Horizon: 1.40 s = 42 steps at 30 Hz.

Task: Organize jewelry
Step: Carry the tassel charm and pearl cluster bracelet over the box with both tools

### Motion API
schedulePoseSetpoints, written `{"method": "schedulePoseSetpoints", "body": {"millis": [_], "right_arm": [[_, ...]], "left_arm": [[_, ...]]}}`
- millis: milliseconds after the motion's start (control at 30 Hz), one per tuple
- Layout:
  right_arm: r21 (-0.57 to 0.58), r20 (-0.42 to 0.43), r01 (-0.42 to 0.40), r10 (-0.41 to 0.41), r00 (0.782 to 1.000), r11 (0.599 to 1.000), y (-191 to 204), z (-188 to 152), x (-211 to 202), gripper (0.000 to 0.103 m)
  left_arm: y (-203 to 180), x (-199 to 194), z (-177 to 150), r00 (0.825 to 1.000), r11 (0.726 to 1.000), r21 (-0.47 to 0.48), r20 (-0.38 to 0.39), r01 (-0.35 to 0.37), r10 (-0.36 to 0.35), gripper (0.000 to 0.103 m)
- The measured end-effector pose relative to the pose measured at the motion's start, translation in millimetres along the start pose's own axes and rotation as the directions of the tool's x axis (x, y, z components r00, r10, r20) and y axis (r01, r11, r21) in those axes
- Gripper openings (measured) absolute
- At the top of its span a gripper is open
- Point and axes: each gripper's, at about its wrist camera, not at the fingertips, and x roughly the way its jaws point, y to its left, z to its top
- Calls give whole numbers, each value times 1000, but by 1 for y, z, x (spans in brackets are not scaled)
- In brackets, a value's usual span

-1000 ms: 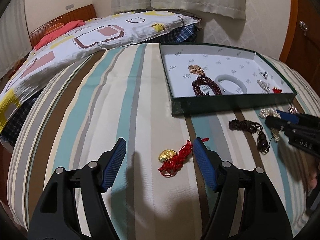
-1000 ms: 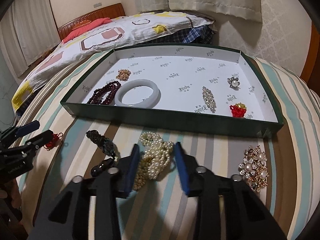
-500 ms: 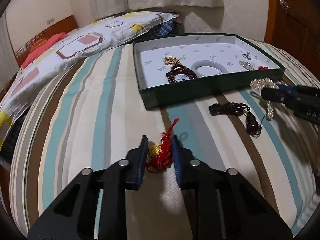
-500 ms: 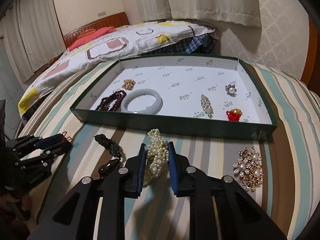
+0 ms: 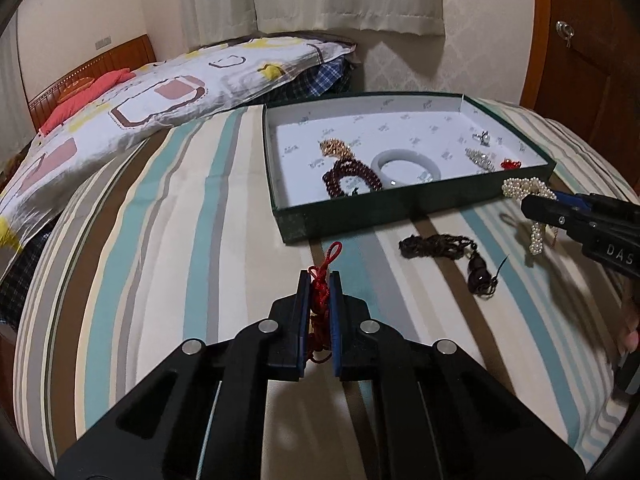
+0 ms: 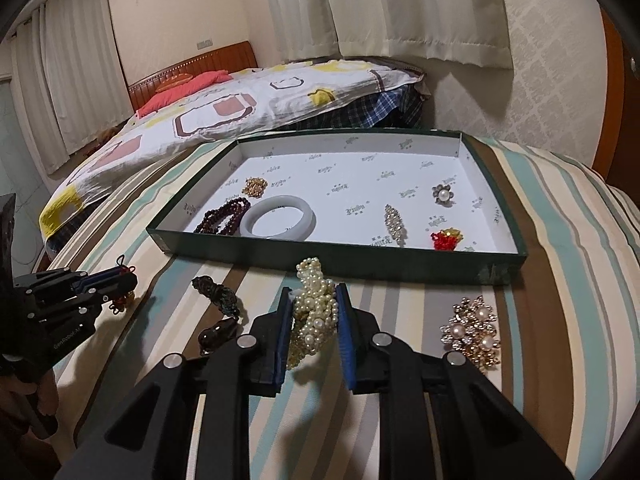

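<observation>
My left gripper (image 5: 319, 280) is shut on a red cord charm (image 5: 322, 276) and holds it above the striped bedspread; its gold part is hidden between the jaws. It also shows in the right wrist view (image 6: 124, 276). My right gripper (image 6: 314, 300) is shut on a pearl bracelet (image 6: 314, 304), lifted off the bed in front of the green tray (image 6: 332, 258). The pearls also show in the left wrist view (image 5: 524, 188). The tray (image 5: 360, 216) holds a white bangle (image 6: 278, 222), dark red beads (image 6: 222, 218), a gold piece (image 6: 256, 186) and brooches.
A dark beaded string with a pendant (image 6: 218, 302) lies on the bedspread between the grippers. A gold pearl brooch (image 6: 472, 330) lies to the right of my right gripper. A patterned pillow (image 5: 120, 112) lies at the back left. A wooden door (image 5: 592, 52) stands at right.
Both grippers closed from open: the left on the red cord charm, the right on the pearl bracelet. Both have lifted their pieces off the bedspread.
</observation>
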Motion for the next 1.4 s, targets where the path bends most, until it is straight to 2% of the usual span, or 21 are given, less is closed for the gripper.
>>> {"method": "schedulePoseSetpoints", "body": {"millis": [433, 733, 967, 1133, 1400], "right_arm": [[-13, 102, 22, -21, 995, 1000, -4, 19, -27, 22], [-10, 158, 38, -36, 987, 999, -16, 44, -27, 22], [-19, 203, 51, -46, 978, 999, -26, 71, -16, 22], [-15, 216, 54, -50, 975, 998, -35, 88, 0, 22], [-15, 172, 67, -64, 983, 998, -46, 94, 43, 22]], "left_arm": [[-11, -39, 29, 992, 999, -42, 124, 34, -28, 9], [-21, -37, 65, 982, 996, -75, 189, 46, -31, 9], [-34, -21, 106, 968, 993, -99, 250, 60, -33, 9], [-38, 1, 128, 964, 988, -138, 263, 65, -26, 9], [-44, 55, 146, 978, 982, -180, 206, 56, -18, 9]]}}
